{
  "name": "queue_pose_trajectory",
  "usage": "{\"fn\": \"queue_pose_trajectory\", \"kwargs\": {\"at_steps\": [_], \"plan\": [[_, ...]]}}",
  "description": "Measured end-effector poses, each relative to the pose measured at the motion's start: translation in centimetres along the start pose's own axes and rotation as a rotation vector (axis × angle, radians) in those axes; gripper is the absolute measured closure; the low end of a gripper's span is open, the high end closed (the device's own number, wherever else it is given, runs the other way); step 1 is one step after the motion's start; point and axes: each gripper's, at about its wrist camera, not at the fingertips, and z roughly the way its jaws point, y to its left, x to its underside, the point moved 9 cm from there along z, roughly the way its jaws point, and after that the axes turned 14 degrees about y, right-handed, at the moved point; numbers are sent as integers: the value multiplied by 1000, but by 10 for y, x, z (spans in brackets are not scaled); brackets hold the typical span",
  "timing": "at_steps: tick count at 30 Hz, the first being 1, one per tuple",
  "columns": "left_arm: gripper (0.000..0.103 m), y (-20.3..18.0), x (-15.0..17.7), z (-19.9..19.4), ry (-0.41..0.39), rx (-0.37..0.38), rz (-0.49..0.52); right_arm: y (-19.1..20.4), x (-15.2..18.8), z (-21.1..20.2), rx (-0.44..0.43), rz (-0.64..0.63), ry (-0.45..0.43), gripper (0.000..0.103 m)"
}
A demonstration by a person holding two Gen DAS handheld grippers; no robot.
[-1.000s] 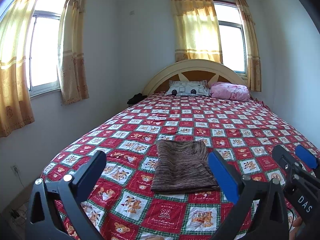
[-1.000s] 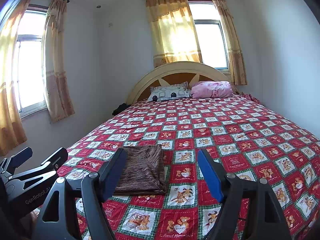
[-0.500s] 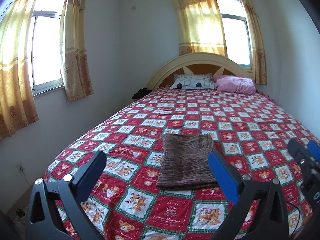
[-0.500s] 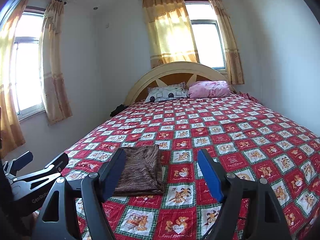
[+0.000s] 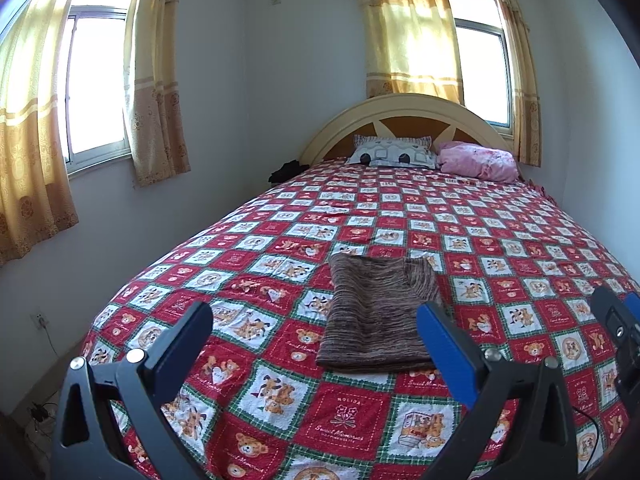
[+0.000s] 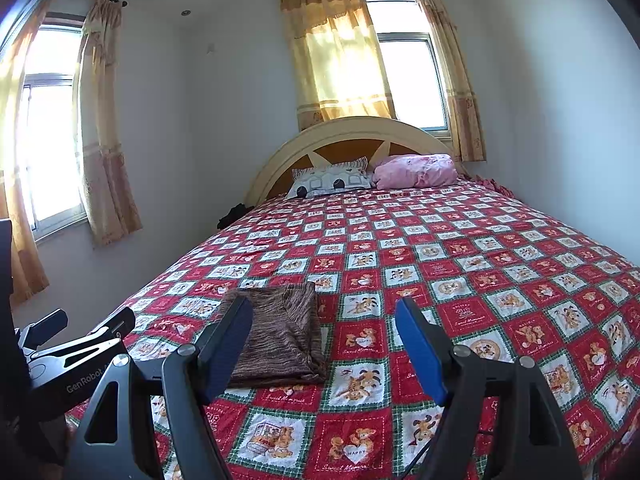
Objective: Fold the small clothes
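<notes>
Shifted slightly: left gripper [image 5: 314, 322] view, now lower on the room. Both grippers, right gripper [image 6: 324, 330] included, released, holding nothing. Folded brown garment [image 5: 378, 316] flat on patchwork bedspread [image 5: 500, 240], unobstructed. Pillows [image 5: 394, 154] at headboard [image 5: 400, 104].

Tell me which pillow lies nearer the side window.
The grey patterned pillow, with two black dots; the pink pillow lies beside it, towards the other wall.
</notes>
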Motion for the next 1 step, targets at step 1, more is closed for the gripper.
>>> {"fn": "queue_pose_trajectory", "kwargs": {"at_steps": [1], "plan": [[0, 1, 0, 2, 3, -2, 0, 0, 0, 0, 1, 2, -1, 28]]}}
